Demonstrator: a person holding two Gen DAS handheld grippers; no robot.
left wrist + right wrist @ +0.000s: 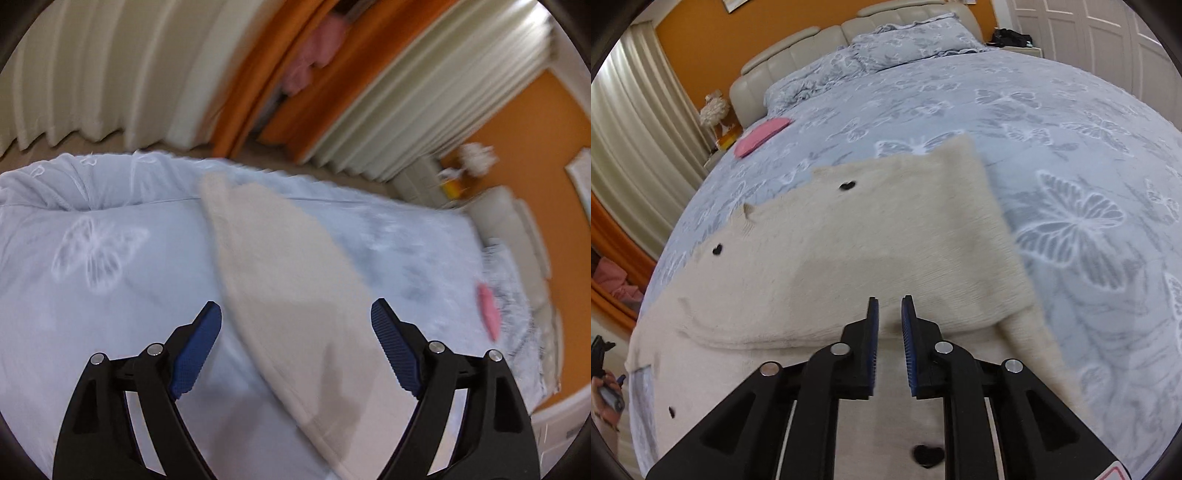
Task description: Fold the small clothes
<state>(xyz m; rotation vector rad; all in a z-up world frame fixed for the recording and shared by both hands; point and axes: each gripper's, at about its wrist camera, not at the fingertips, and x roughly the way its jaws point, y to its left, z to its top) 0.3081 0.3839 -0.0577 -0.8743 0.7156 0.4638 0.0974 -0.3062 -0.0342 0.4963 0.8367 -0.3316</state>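
Cream fuzzy knit garment with small black heart marks (849,258) lies spread on pale blue butterfly-print bedspread (1071,155), partly folded over itself; in left wrist view same cream garment (280,280) runs from 6 toward 11 o'clock, blurred. Left gripper (296,314) above it, blue-padded fingers spread wide, nothing between them. Right gripper (889,301) over garment, jaws nearly pressed together, narrow gap, cannot tell whether cloth is pinched. Pink folded cloth (761,136) at 10 o'clock near beige padded headboard (798,48).
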